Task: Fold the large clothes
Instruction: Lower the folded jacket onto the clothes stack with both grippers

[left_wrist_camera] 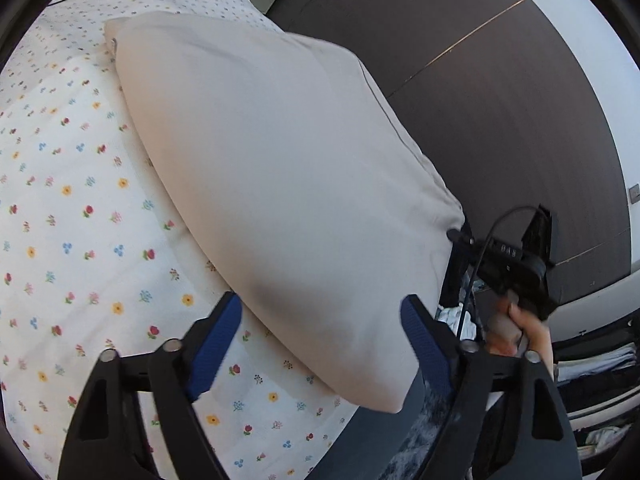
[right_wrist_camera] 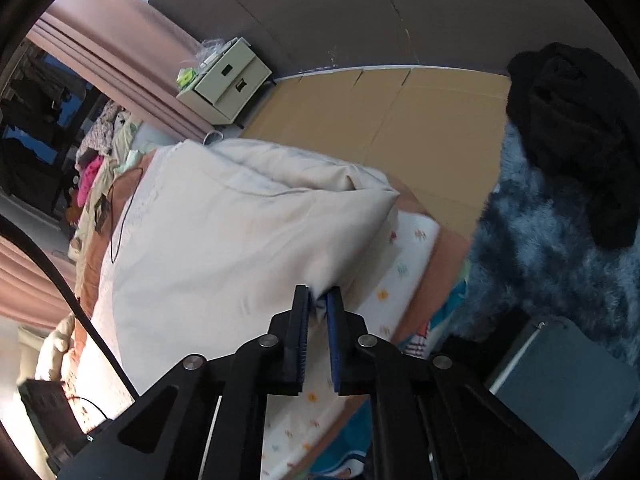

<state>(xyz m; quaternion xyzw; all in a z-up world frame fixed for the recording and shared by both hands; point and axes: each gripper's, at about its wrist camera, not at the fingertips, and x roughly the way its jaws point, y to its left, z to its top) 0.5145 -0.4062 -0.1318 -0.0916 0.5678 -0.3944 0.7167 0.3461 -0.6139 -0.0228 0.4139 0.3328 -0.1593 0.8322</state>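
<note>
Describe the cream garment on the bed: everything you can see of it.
The cream garment is plain, matte, soft woven-looking cloth, folded into a broad puffy slab with a thin seam line near one edge. It lies on the flowered sheet, one corner overhanging the bed's edge. The right gripper is shut on a corner of it; the left gripper stands open, its fingers straddling the near end without pressing it.

one cream garment point(left_wrist_camera: 280, 184), two hand-held grippers point(left_wrist_camera: 324, 320), one floral sheet point(left_wrist_camera: 80, 240)

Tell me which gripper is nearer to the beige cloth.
Right. The right gripper is shut on a corner of the beige cloth. The left gripper hangs open around its near edge, pads not touching it.
</note>
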